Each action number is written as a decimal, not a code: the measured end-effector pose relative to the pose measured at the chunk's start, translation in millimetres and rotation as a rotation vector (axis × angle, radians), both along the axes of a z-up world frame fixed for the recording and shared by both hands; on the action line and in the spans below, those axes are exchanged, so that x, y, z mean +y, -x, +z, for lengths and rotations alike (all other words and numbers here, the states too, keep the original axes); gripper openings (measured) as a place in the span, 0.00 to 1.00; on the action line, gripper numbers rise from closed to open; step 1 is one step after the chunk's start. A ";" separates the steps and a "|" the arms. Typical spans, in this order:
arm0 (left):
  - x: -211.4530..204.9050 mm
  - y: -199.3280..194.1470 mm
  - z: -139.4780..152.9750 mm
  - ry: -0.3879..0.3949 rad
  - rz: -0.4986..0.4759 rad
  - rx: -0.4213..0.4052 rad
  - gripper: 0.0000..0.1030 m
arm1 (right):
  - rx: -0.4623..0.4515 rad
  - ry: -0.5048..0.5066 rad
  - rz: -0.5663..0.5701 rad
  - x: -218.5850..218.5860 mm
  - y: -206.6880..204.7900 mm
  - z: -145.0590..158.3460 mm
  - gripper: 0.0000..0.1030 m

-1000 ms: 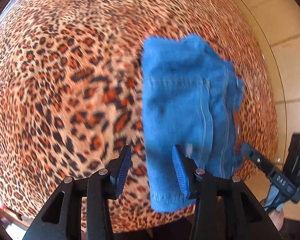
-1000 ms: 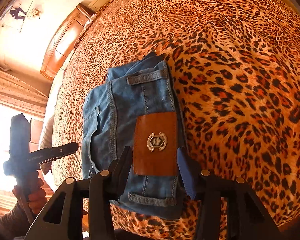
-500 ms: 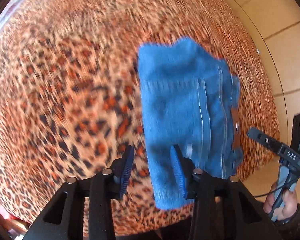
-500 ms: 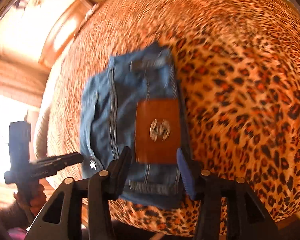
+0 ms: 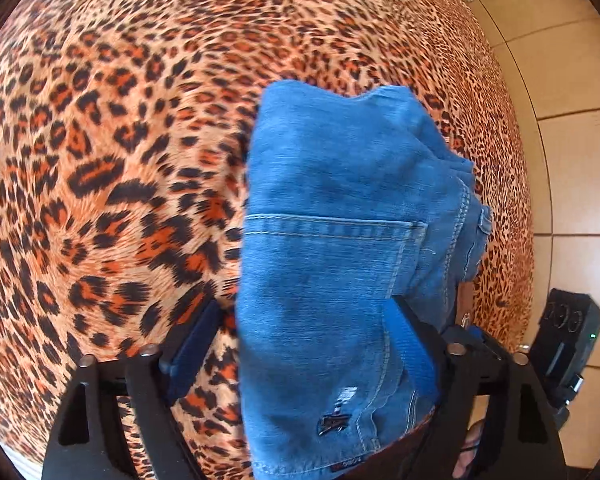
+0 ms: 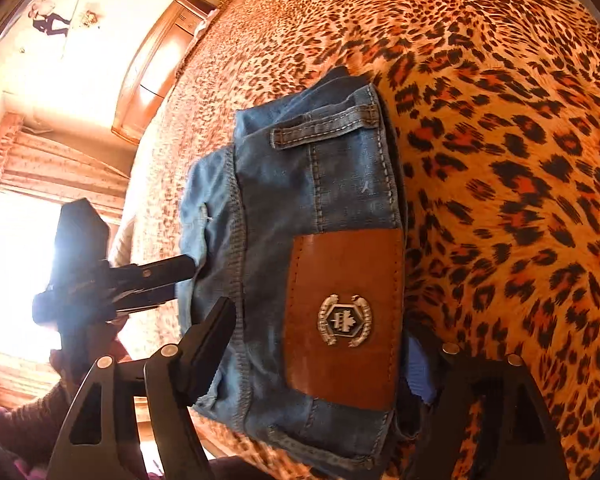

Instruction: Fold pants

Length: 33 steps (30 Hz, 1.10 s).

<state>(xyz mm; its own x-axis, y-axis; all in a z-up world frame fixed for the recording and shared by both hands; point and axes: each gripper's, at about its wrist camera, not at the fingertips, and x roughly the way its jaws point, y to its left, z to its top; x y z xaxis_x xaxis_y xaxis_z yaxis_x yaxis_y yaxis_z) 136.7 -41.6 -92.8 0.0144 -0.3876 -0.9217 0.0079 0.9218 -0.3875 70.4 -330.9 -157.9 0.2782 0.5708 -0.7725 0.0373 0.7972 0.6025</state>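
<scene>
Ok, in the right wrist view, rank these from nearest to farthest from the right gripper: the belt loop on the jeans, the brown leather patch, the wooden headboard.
From the right gripper, jaws opening around the folded jeans:
1. Brown leather patch, between the fingers, just ahead.
2. Belt loop, farther up the waistband, at the jeans' far end.
3. Wooden headboard, far upper left, beyond the bed.

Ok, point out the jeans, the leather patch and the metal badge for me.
jeans [image 5: 332, 240]: left wrist view, back pocket panel.
leather patch [image 6: 340, 264]: right wrist view, upper part.
metal badge [image 6: 344, 320]: right wrist view, its centre.
</scene>
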 end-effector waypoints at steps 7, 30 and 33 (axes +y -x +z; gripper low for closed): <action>-18.4 9.1 37.5 -0.122 -0.062 -0.122 0.24 | -0.059 0.191 0.090 63.6 -10.1 26.9 0.75; 53.0 14.2 105.2 -0.415 0.138 -0.346 0.59 | -0.065 0.505 0.057 111.8 -72.9 93.8 0.89; 41.5 23.9 98.2 -0.426 0.132 -0.350 0.60 | -0.126 0.622 0.060 121.1 -56.4 100.4 0.89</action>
<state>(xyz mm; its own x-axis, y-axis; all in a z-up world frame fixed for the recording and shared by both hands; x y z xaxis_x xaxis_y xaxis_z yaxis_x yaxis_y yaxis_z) 112.8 -0.1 5.4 0.3709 0.0436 -0.9277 -0.0569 0.9981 0.0241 126.8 -209.8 -57.5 0.3704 0.0435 -0.9279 -0.0592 0.9980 0.0231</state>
